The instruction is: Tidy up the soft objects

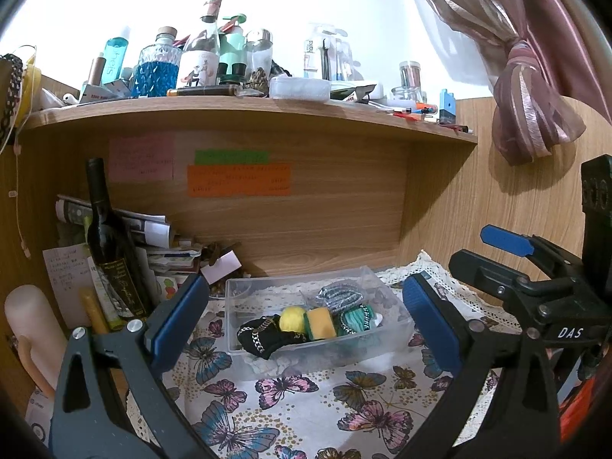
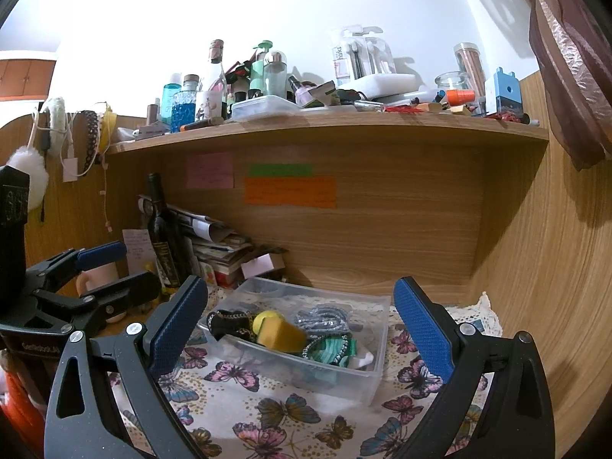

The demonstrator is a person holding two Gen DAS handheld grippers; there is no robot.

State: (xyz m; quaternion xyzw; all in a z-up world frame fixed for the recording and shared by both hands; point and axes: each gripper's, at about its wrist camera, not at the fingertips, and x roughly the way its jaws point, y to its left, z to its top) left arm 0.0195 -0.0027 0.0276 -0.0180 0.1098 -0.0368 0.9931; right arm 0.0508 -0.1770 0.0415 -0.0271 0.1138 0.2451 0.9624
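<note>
1. While both grippers hang back over the butterfly cloth (image 1: 290, 401), neither has anything in it: the left gripper (image 1: 304, 321) is spread wide and bare, and the right gripper (image 2: 302, 325) is the same.
2. Straight ahead of both, between their spread fingers, sits the clear bin (image 1: 397, 331) on the tabletop, with the soft things already inside it: a black pouch (image 1: 264, 336) with chain trim, a yellow ball (image 1: 291, 318), a sponge (image 1: 321, 323), a teal bundle (image 1: 354, 321) and a grey cord (image 1: 340, 294).
3. By my reckoning the sorting looks nearly done, so any next step is tidying what lies in the bin or fetching a stray; I can see no loose soft item on the cloth.
4. To do it well, come down from above, not across the rim, since the bin is light and would likely slide on the cloth.
5. Steady the bin's near wall with one gripper while the other goes in.
6. Squeeze gently; the sponge and ball will squash, and the pouch's chain may snag.
</note>
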